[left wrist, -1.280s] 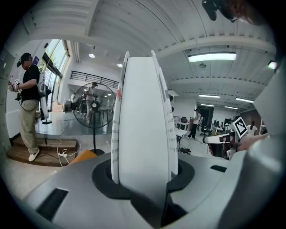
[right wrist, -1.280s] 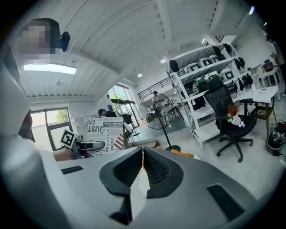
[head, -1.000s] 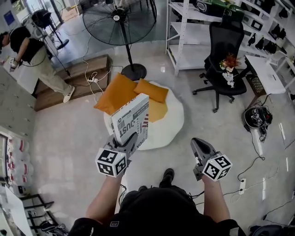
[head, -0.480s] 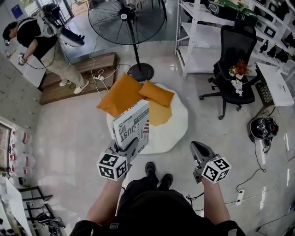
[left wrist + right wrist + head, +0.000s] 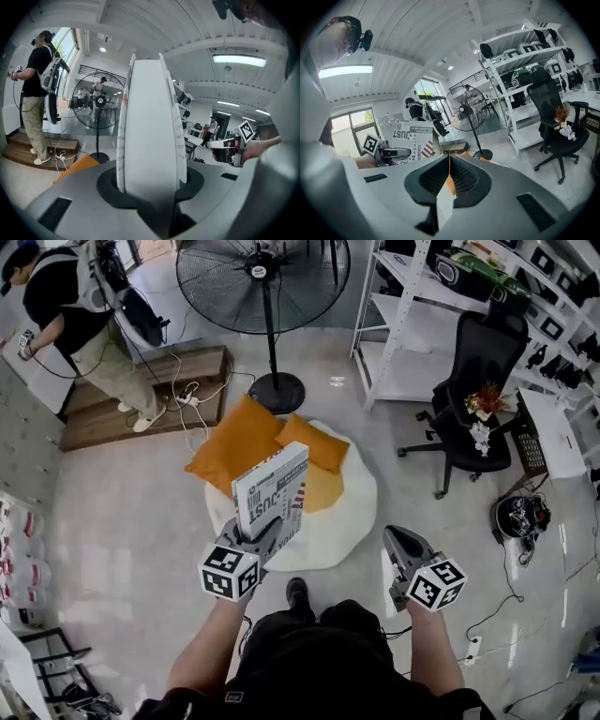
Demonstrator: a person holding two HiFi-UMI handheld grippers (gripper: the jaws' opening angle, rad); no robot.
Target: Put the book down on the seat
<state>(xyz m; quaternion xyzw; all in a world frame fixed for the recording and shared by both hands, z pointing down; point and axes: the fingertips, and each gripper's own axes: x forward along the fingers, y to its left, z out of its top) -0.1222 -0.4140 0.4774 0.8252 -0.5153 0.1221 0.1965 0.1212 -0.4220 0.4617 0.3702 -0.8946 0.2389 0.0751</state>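
At the far left a person is seen standing beside a low wooden step, on which cables are lying. Nearer the camera, the left gripper is held out in front of the wearer, and the book is pinched between its jaws by the lower edge. In the left gripper view the white pages are gripped on both sides by the dark pads. The book is held upright, a little tilted, with its printed cover turned toward the right gripper. In the head view it is seen over the near left part of the seat, clear of it and not set down. A standing fan is placed behind, on the floor just beyond the seat. The seat is a round white pad on the floor, and 2 orange cushions are laid on its far side, with a flatter orange piece beneath them. To the right of the seat's near edge the right gripper is held level with the left one and well apart from it. Its jaws are pressed together and nothing is held between them. Farther right a white shelf is seen, and beside it a black office chair with flowers lying on it.
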